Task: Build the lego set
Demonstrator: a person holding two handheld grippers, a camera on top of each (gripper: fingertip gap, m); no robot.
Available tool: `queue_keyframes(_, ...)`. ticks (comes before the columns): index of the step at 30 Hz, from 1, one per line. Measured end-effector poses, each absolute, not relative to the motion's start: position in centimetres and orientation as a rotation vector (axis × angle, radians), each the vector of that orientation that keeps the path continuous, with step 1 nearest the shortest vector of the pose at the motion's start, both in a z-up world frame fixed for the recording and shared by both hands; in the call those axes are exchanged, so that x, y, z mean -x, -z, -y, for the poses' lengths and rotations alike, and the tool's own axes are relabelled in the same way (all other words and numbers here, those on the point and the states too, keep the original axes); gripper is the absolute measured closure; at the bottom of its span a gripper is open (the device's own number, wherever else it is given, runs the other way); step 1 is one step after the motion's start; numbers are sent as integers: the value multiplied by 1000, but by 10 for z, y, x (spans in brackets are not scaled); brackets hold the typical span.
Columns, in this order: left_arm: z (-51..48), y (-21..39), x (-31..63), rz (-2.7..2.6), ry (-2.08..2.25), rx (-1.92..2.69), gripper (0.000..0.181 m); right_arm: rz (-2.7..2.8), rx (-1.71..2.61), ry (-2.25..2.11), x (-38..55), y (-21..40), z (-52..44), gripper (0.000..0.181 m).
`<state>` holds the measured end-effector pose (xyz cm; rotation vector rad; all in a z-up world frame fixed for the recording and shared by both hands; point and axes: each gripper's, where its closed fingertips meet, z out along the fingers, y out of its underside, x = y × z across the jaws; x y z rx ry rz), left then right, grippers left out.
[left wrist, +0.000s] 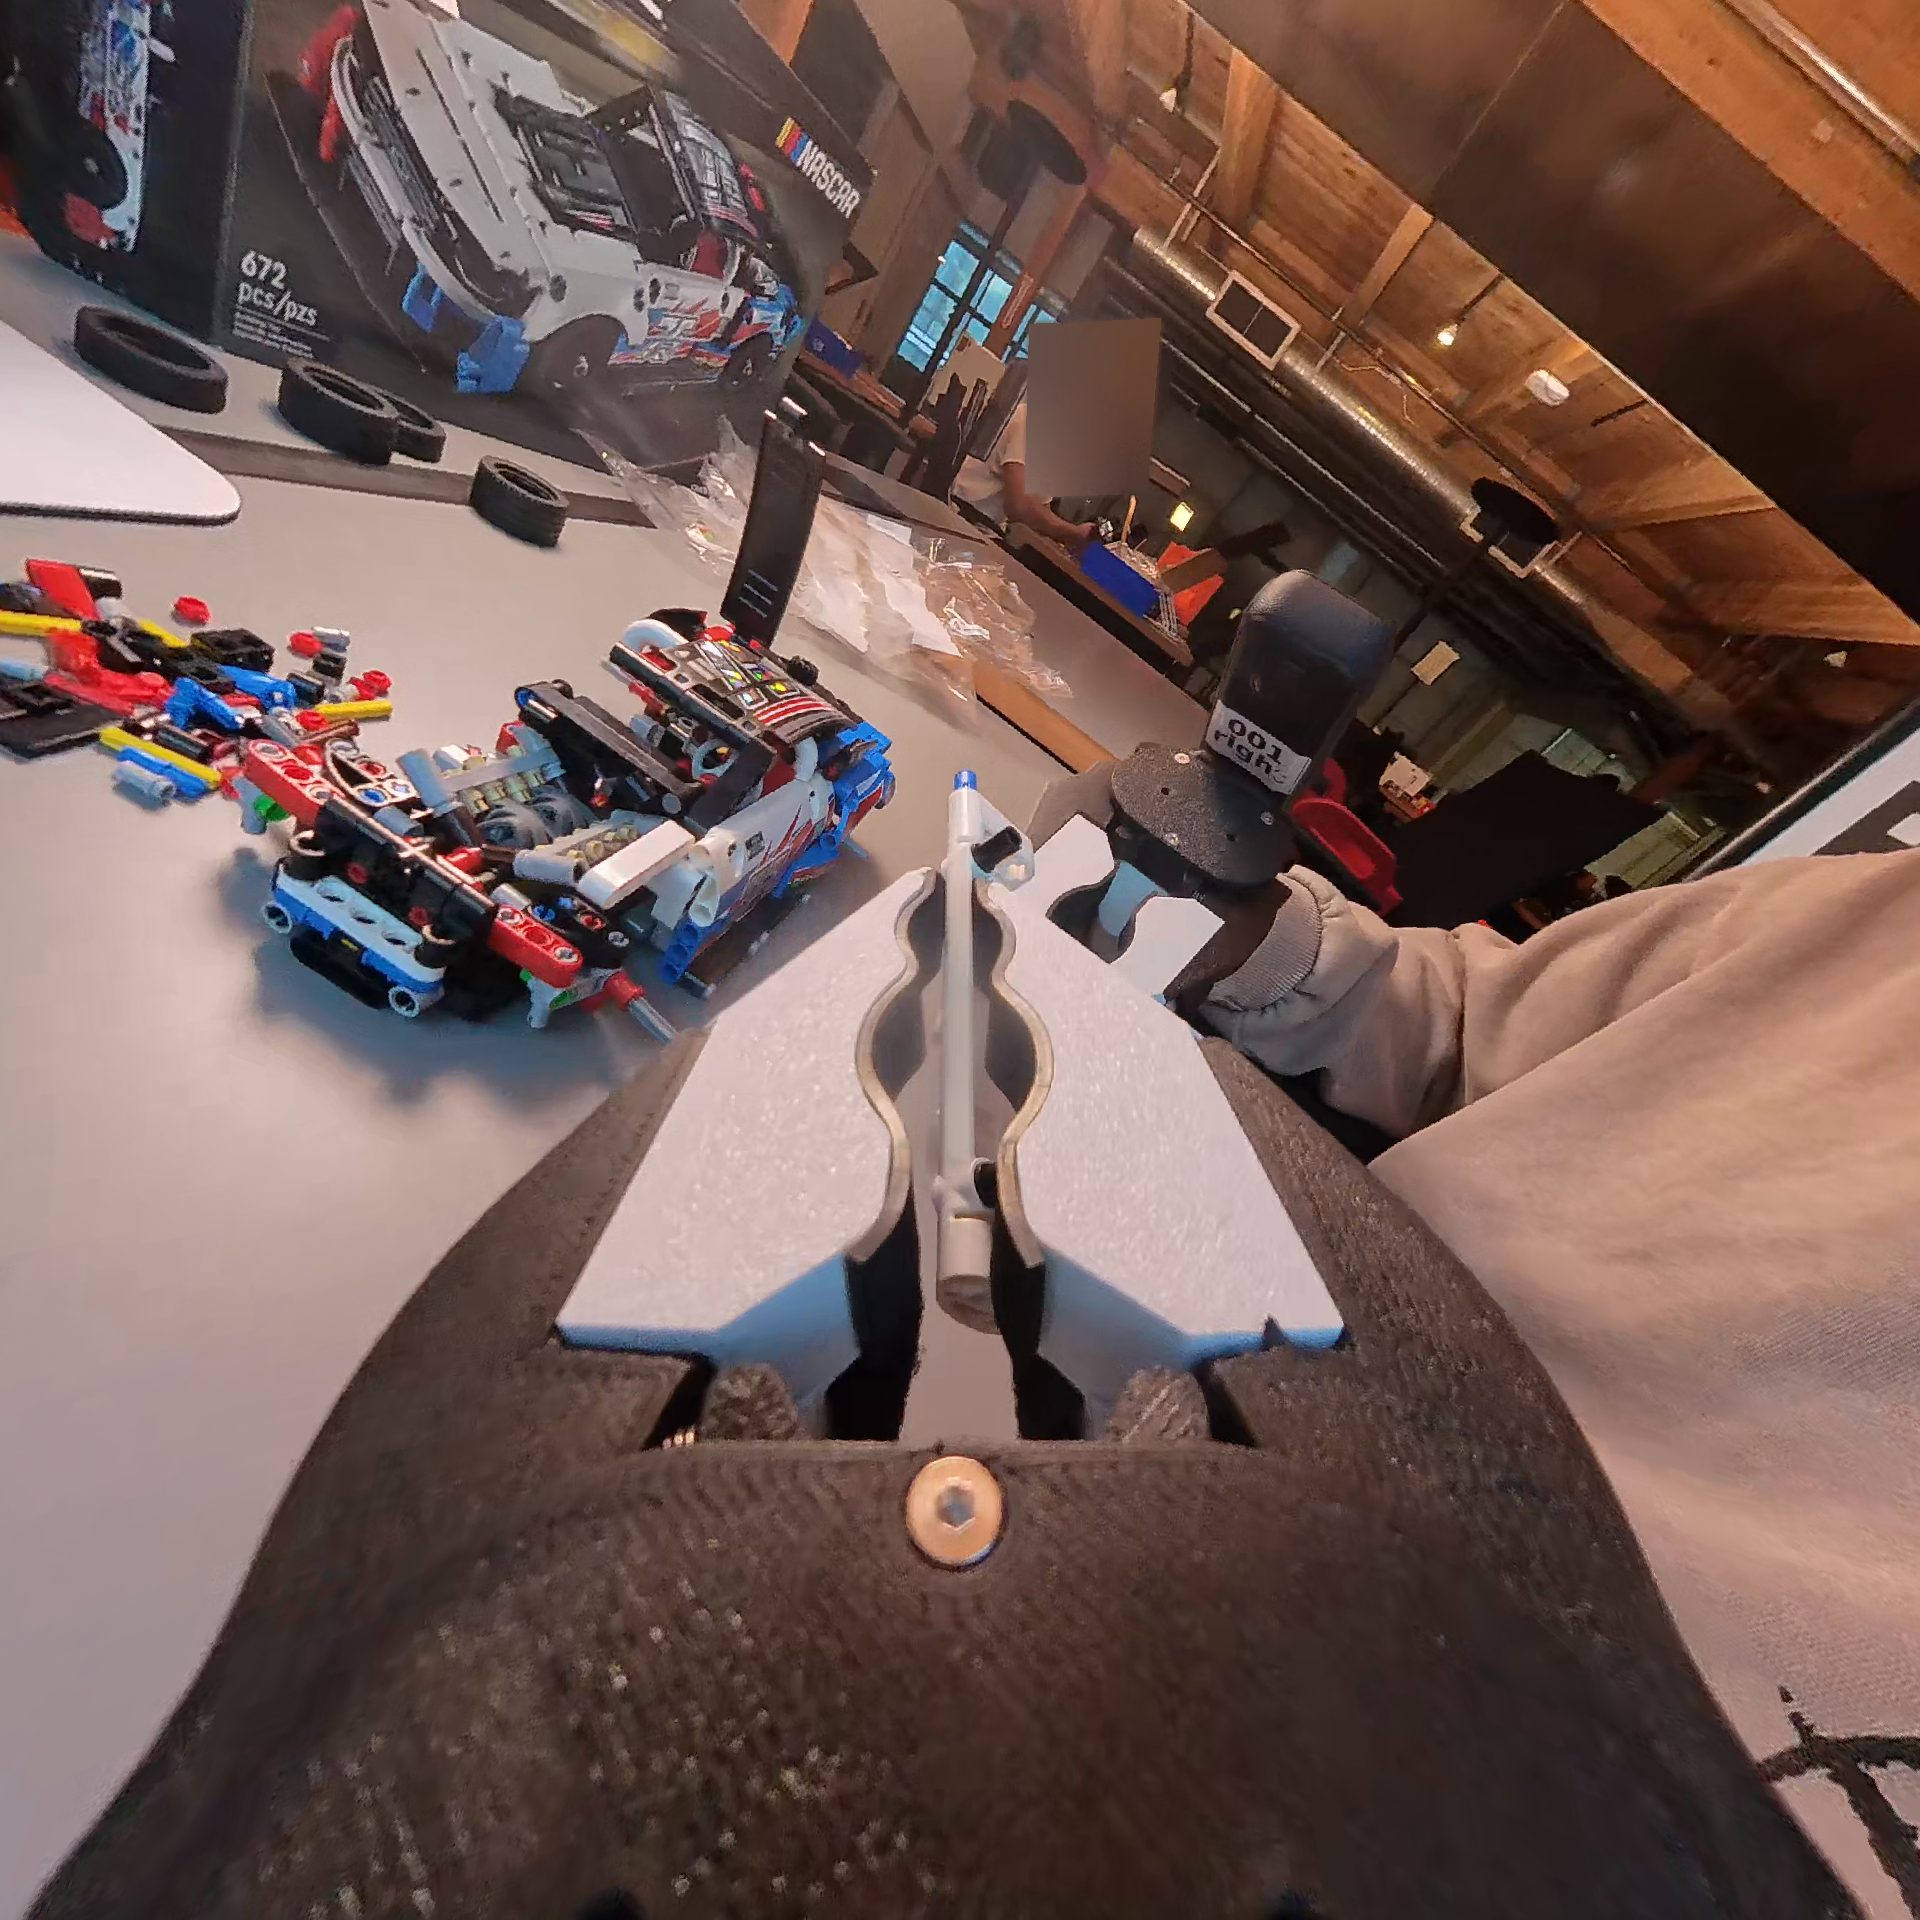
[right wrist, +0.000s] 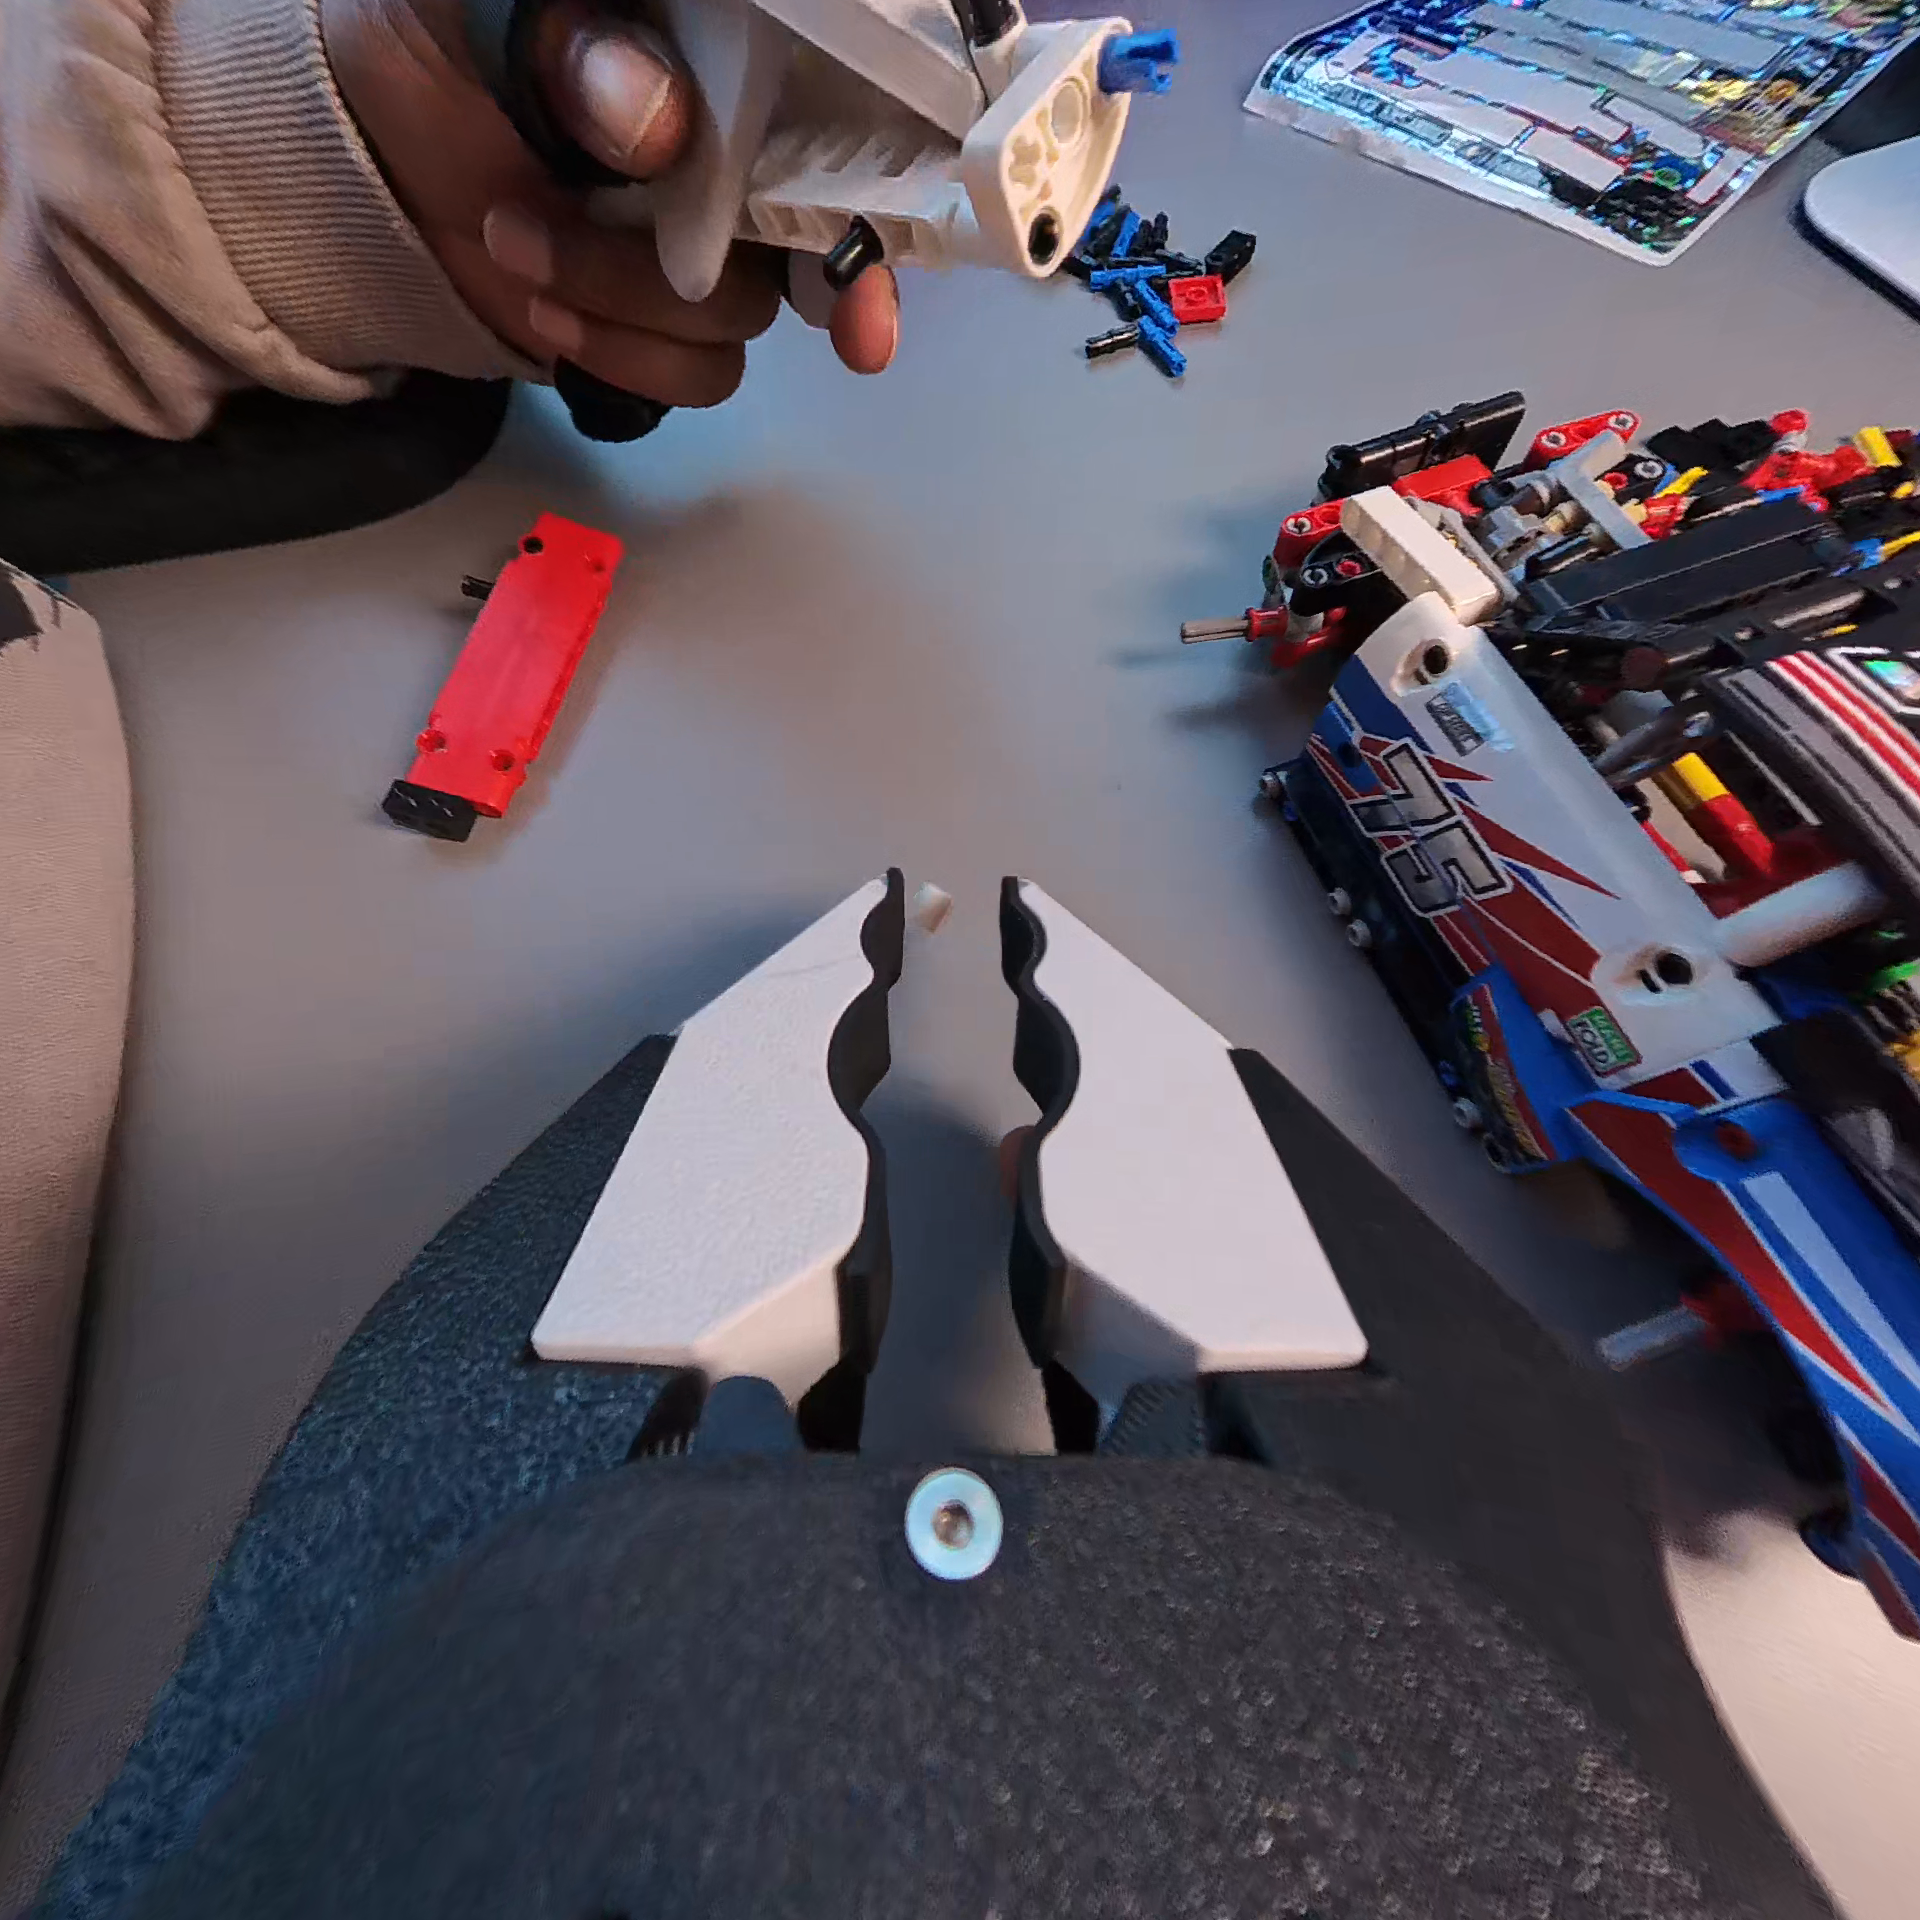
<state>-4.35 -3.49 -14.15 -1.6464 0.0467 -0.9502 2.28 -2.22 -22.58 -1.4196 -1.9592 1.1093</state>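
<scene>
The left gripper (left wrist: 961,894) is clamped on a flat pale panel piece (left wrist: 958,1039), seen edge-on between its fingers, with a blue pin (left wrist: 964,779) poking from the far tip and a black pin near it; from the right wrist view the same piece (right wrist: 1029,145) shows as a white plate with round holes, held up off the table, probably so a further part can be pushed into it. The right gripper (right wrist: 948,899) hangs low over the grey table (right wrist: 935,644) with its fingers apart and nothing gripped; a tiny cream peg (right wrist: 932,904) lies on the table just beyond the tips, likely the next pick. A red panel (right wrist: 509,675) lies to the left of it. The half-built car (left wrist: 582,821) rests on the table well to the right of the right gripper: white, blue and red sides with stickers, open black frame, engine parts exposed, no wheels fitted. Loose tyres (left wrist: 358,410) lie before the box (left wrist: 499,197) towards the table's far edge, with a heap of loose pieces (left wrist: 177,686) beside the car.
</scene>
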Motion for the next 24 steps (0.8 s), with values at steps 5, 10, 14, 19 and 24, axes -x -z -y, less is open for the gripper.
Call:
queue_keyframes(5, 34, 145, 50, 92, 1108, 1630, 180, 1875, 1413, -1033, -19, 214, 1, 142)
queue_keyframes(10, 36, 135, 63, 277, 1352, 1500, 179, 1892, 1229, -1026, -24, 178, 32, 134)
queue_keyframes(14, 38, 130, 73, 344, 1439, 1423, 179, 2129, 1137, -1050, -23, 210, 115, 127)
queue_keyframes(19, 41, 125, 74, 351, 1465, 1392, 179, 2315, 1042, -846, -7, 252, 157, 125)
queue_keyframes(24, 43, 127, 70, 328, 1470, 1424, 179, 2403, 1028, -879, -9, 242, 148, 162)
